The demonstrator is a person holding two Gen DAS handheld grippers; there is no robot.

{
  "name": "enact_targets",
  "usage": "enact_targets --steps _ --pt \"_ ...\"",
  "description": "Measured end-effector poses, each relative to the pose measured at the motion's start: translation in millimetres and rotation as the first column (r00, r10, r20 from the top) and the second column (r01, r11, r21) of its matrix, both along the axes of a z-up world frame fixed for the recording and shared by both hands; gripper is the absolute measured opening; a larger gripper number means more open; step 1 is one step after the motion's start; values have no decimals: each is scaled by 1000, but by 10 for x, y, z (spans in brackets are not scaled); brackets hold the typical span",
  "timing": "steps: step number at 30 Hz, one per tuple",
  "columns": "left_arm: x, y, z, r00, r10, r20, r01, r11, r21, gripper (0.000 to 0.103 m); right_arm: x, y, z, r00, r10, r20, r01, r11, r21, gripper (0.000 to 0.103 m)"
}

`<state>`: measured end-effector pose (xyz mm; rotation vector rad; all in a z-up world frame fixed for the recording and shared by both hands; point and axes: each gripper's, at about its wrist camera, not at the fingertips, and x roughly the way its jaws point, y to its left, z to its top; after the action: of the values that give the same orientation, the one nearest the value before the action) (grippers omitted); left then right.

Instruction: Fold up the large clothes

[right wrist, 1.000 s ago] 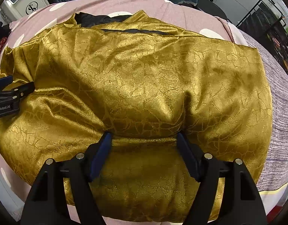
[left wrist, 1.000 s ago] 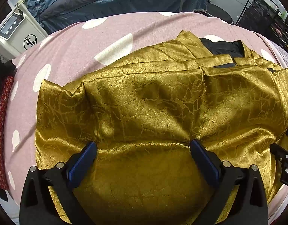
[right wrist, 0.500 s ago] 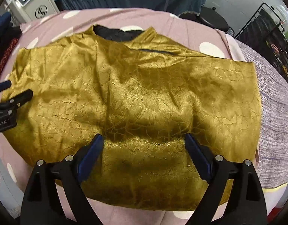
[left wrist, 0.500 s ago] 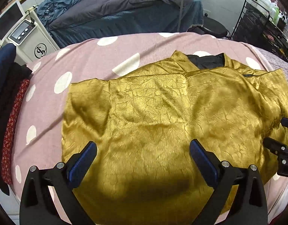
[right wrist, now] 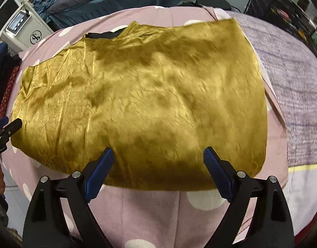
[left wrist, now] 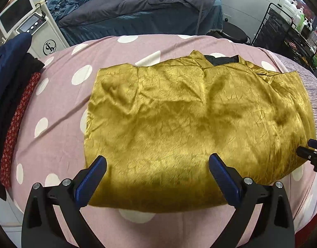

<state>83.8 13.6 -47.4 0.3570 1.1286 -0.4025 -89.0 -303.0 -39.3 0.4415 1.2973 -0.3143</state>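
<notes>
Two claws, left claw (left wrist: 157,161) and right claw (right wrist: 158,154), are held wide apart and empty above the gold garment (left wrist: 199,124); its near hem should be gripped evenly.

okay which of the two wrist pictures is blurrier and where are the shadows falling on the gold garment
Right wrist view: blurrier, the gold garment streaked by motion, dark shadow near the tongs. Left wrist view: sharper, crinkle texture readable, a shadow band along the near hem; both bulge from fisheye distortion.

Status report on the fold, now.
Left gripper and right gripper: jaws open, empty, above garment. Gold garment folded flat on bedspread. Nothing in the way.
</notes>
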Motion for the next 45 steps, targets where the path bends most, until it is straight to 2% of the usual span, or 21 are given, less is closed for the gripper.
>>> enact_targets --steps 7,15,18,21,25,28,30,34,38,42,45 --pt "-60 229 46 999 42 -27 -42 999 -27 97 -199 -168 -3 997 -81 6 80 991 112 88" --pt "62 744 121 991 124 -42 -127 990 -70 97 -502 -528 84 981 -190 28 187 978 90 88" --pt "188 954 128 985 157 -72 -164 981 -101 95 -656 -818 120 961 -271 56 265 959 97 88" --pt "312 1063 125 978 177 -108 -192 969 -154 94 -765 -1072 122 938 -332 96 310 932 187 88" --pt "543 1124 3 961 185 -207 -235 939 -251 94 -708 -1243 -24 942 -318 101 279 916 289 88" --pt "713 1141 -191 947 189 -258 -257 931 -260 94 -619 -1351 -180 942 -320 104 262 892 369 88" --pt "848 1141 -370 932 168 -320 -261 926 -274 94 -570 -1436 -287 937 -334 102 264 868 422 88" --pt "1026 1055 -578 909 116 -402 -253 917 -309 94 -389 -1566 -457 948 -306 87 232 852 469 88" --pt "1166 902 -755 895 88 -438 -238 923 -301 94 -233 -1675 -670 949 -309 58 230 807 544 88" --pt "1353 757 -957 863 90 -496 -271 913 -306 94 -15 -1673 -816 951 -303 64 205 771 603 88" --pt "1453 620 -1008 866 88 -492 -264 916 -302 97 162 -1612 -873 958 -278 68 181 772 609 88"
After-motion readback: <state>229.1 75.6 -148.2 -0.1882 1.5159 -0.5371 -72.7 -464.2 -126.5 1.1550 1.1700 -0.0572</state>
